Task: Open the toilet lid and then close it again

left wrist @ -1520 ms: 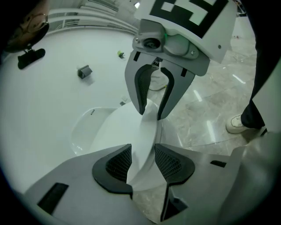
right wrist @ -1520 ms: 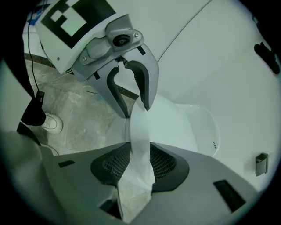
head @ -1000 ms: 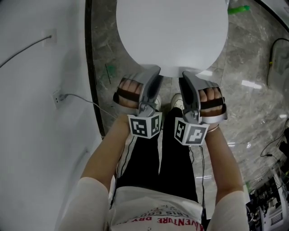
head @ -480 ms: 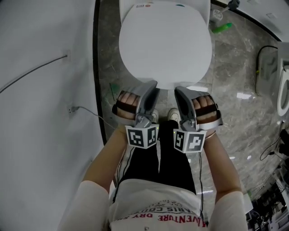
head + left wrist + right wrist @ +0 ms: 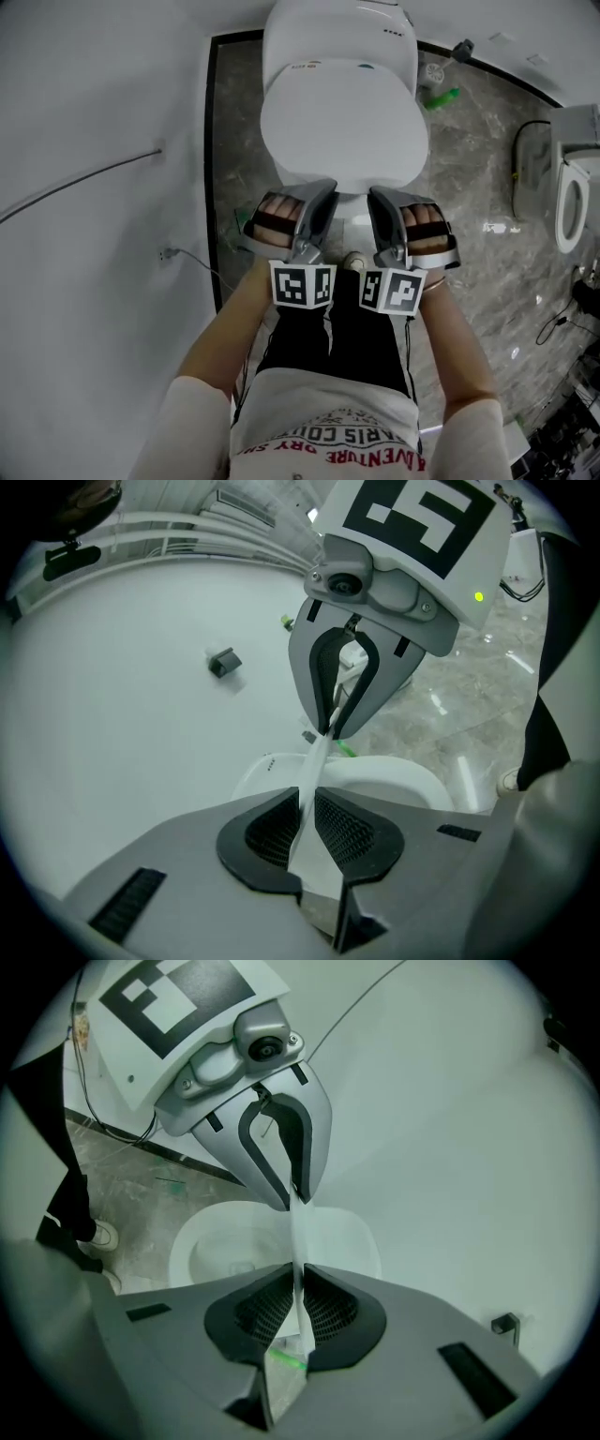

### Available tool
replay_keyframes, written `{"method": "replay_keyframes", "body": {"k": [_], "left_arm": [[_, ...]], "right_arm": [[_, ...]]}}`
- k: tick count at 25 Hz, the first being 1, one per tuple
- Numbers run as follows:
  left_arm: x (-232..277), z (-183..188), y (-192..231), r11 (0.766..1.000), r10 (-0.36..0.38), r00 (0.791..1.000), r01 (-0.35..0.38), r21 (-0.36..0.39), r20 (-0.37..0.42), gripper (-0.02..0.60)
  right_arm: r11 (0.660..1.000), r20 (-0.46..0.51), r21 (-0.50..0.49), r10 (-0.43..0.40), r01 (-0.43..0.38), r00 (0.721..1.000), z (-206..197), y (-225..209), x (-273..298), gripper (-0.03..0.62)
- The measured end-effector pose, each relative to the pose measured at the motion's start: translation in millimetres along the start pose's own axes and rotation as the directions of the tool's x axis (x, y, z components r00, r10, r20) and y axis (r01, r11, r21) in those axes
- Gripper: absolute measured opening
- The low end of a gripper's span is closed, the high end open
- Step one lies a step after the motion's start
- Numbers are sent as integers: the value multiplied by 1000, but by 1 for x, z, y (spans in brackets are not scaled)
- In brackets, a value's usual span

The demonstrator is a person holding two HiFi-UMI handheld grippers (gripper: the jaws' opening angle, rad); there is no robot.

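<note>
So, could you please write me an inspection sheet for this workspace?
Surface: glossy grey marbled floor.
Job's things: toilet lid, raised at its front above the bowl.
Clutter: green object beside the toilet base.
Grippers: left gripper closing, the lid's front edge between its jaws; right gripper shut on the same edge.
Cables: wall cable at left; floor cables at right.
Surroundings: white wall; second toilet at right.

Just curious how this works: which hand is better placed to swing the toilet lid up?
Probably the right. The right tongs are shut on the toilet lid at its front edge; the left tongs have that edge between them too, but are closing now, so that grip looks less settled.
</note>
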State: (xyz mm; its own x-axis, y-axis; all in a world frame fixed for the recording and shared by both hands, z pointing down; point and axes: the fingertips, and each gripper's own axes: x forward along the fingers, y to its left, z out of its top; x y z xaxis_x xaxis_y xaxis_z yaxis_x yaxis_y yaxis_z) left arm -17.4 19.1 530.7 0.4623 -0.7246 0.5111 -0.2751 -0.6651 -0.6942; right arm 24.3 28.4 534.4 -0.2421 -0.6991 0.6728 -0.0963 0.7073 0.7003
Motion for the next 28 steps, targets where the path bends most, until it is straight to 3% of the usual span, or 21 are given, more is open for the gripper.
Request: {"method": "replay_keyframes", "body": {"k": [6, 14, 23, 28], "left_arm": [[8, 14, 50, 1000, -5, 1000, 5, -19, 15, 58], [30, 27, 117, 1000, 5, 1000, -5, -10, -15, 58], [58, 36, 179, 993, -29, 999, 34, 113, -45, 49], [83, 39, 218, 995, -44, 996, 51, 87, -77, 49]], "right_arm": [[998, 3, 48, -36, 36, 999, 4, -53, -1, 35], [997, 64, 76, -2, -2, 998, 6, -124, 8, 32], [997, 103, 54, 48, -54, 994, 6, -193, 26, 29], [992, 137, 91, 71, -84, 988, 2, -235, 44, 29]]}}
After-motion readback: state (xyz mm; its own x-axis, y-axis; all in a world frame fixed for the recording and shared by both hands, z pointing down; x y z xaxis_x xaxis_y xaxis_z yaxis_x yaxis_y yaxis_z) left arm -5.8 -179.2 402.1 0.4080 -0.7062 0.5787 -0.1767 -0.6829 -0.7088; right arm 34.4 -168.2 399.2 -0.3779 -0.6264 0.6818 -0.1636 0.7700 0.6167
